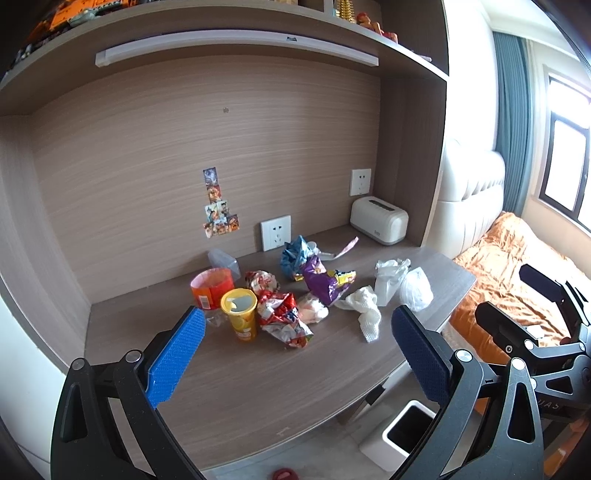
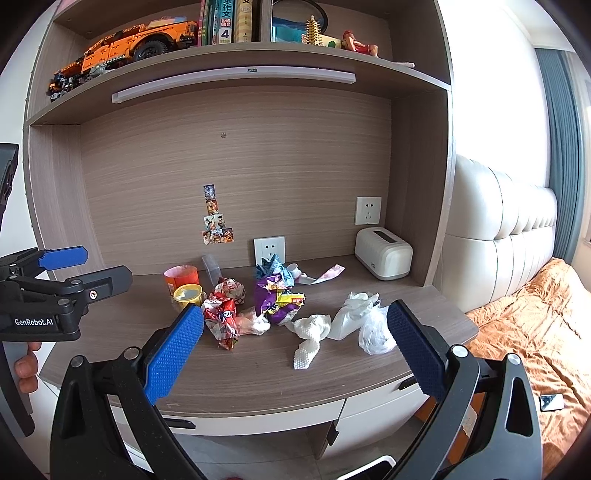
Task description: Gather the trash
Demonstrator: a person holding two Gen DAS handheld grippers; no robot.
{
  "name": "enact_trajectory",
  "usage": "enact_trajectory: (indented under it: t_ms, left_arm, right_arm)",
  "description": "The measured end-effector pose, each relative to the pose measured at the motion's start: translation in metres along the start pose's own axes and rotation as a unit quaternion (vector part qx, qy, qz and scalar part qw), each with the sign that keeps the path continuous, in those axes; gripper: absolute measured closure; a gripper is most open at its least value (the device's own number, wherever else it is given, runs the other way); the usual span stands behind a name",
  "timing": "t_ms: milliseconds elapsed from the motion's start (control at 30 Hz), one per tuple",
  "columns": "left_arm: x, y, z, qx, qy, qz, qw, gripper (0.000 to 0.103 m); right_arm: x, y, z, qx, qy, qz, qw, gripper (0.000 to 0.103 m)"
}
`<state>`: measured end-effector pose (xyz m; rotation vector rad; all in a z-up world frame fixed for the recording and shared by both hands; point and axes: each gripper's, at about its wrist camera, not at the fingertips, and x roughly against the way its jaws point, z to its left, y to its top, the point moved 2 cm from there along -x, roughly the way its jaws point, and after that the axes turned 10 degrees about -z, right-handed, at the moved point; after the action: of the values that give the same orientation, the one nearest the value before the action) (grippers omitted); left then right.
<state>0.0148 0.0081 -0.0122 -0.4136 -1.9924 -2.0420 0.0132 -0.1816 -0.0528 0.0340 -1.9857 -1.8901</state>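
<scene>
Trash lies in a heap on the wooden desk (image 1: 240, 387): a yellow cup (image 1: 240, 314), an orange tub (image 1: 211, 288), red crumpled wrappers (image 1: 282, 317), a purple snack bag (image 1: 325, 280), a blue wrapper (image 1: 293, 254), white crumpled paper (image 1: 364, 306) and clear plastic bags (image 1: 415, 288). The same heap shows in the right wrist view, with the purple bag (image 2: 277, 299) and white paper (image 2: 310, 336). My left gripper (image 1: 295, 347) is open and empty, held back from the heap. My right gripper (image 2: 295, 347) is open and empty, in front of the desk.
A white bin (image 1: 402, 432) stands on the floor below the desk's right end. A white toaster (image 1: 378, 219) sits at the back right corner. A bed with an orange cover (image 1: 509, 266) is to the right. Shelves with toys and books (image 2: 221, 22) hang above.
</scene>
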Motion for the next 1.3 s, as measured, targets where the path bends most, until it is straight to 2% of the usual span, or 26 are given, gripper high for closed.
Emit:
enact_trajectory:
  t_ms: [1300]
  left_arm:
    - [-0.0005, 0.0025, 0.0073, 0.004, 0.0, 0.003, 1.0, 0.004]
  right_arm:
    - [-0.0032, 0.0025, 0.0049, -0.001, 0.003, 0.003, 1.0, 0.004]
